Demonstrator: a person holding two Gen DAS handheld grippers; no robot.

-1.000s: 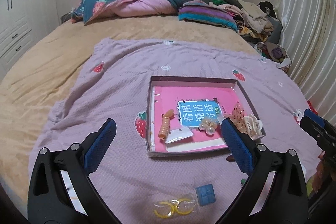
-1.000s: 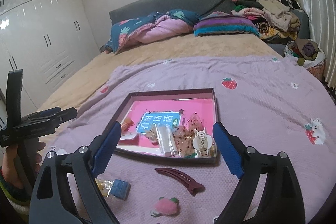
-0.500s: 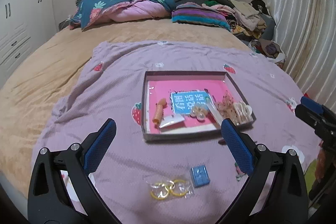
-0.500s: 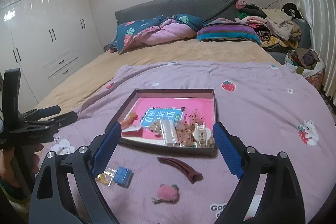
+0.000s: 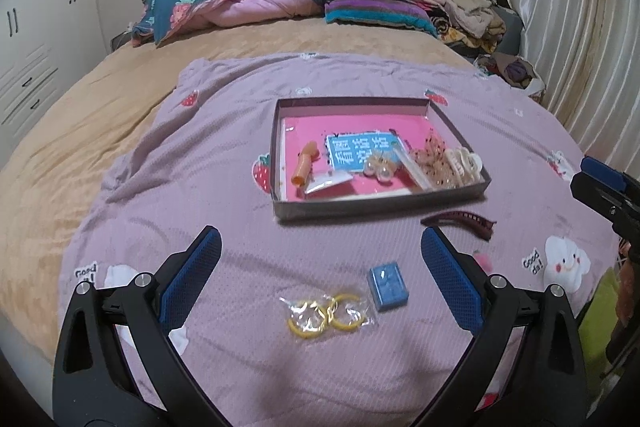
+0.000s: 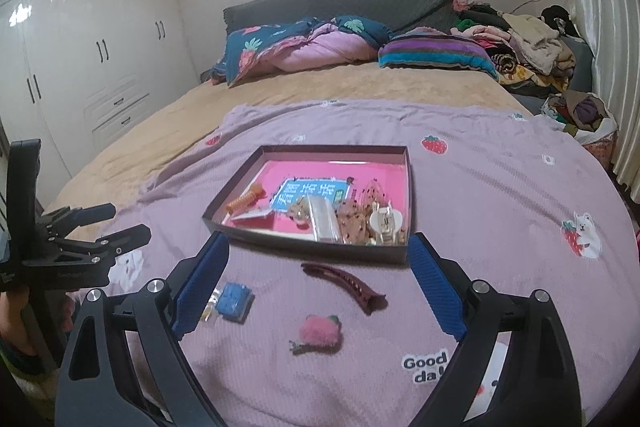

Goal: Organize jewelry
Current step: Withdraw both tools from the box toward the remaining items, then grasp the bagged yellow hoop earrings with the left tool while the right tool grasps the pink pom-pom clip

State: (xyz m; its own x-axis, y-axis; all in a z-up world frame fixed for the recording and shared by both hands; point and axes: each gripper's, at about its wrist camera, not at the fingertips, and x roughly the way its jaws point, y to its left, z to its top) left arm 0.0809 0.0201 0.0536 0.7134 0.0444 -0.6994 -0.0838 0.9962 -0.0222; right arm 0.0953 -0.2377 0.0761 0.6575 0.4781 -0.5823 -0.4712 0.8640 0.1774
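Both tongs hang wide apart and empty over the bed: the left tongs (image 5: 320, 259) fill the lower part of the left wrist frame, the right tongs (image 6: 320, 259) the lower part of the right wrist frame. Between the left pair's blue pads, on the purple blanket (image 5: 180, 187), lie a small blue box (image 5: 388, 286) and, just beside it, a clear packet of yellow hoops (image 5: 326, 313). Up at frame centre sits the shallow tray (image 5: 372, 209) with its pink floor, already carrying an orange coil tie (image 5: 306, 163), a pearl earring pair (image 5: 380, 169) and a cream claw clip (image 5: 464, 163) (all crowded toward its near edge). In the right wrist frame, a dark red hair clip (image 6: 344, 281) lies just below the tray, apart from it, and a fluffy pink clip (image 6: 320, 333) rests lower still, near centre bottom. A hand (image 6: 16, 331) grips the left handle at lower left.
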